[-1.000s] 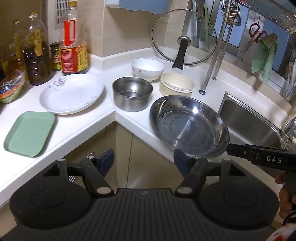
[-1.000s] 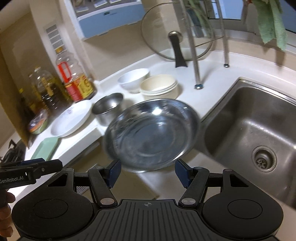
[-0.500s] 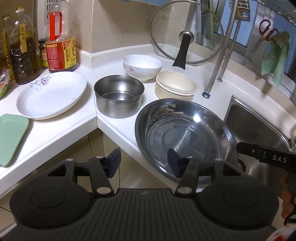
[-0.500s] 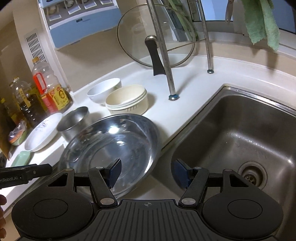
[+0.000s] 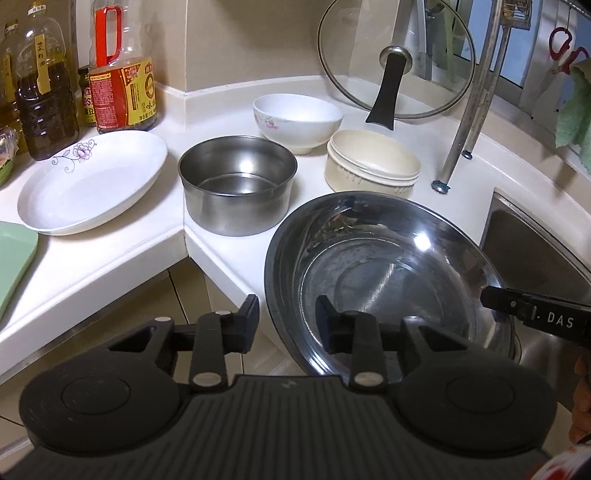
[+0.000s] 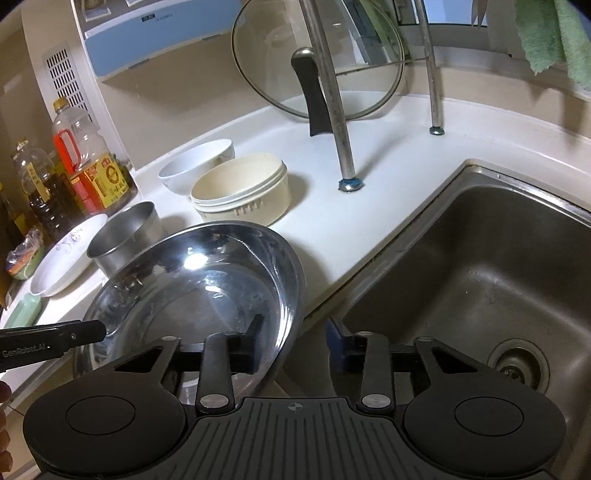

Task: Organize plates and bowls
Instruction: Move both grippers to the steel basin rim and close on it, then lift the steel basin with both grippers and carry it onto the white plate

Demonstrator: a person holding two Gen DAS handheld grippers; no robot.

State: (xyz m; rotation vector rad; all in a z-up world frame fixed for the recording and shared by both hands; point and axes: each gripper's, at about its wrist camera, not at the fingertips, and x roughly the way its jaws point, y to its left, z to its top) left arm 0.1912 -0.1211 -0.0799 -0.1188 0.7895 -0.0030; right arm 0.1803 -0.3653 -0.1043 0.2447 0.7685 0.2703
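A wide steel basin point(image 5: 384, 266) sits on the white counter corner, overhanging the front edge; it also shows in the right wrist view point(image 6: 199, 291). My left gripper point(image 5: 286, 319) is open and straddles the basin's left rim. My right gripper point(image 6: 295, 336) is open and straddles its right rim. Behind the basin stand a small steel bowl point(image 5: 238, 182), a white flowered bowl point(image 5: 297, 120) and stacked cream bowls point(image 5: 371, 162). A white flowered plate point(image 5: 92, 181) and a green tray point(image 5: 13, 258) lie to the left.
A steel sink point(image 6: 476, 280) lies to the right of the basin. A glass lid point(image 5: 397, 59) leans on the back wall behind a rack leg point(image 5: 465, 107). Oil bottles point(image 5: 122, 70) stand at the back left. A green cloth point(image 6: 554, 33) hangs at the upper right.
Both grippers have moved forward to the basin; each now has one finger inside the rim and one outside. The jaws have narrowed slightly but stay open.
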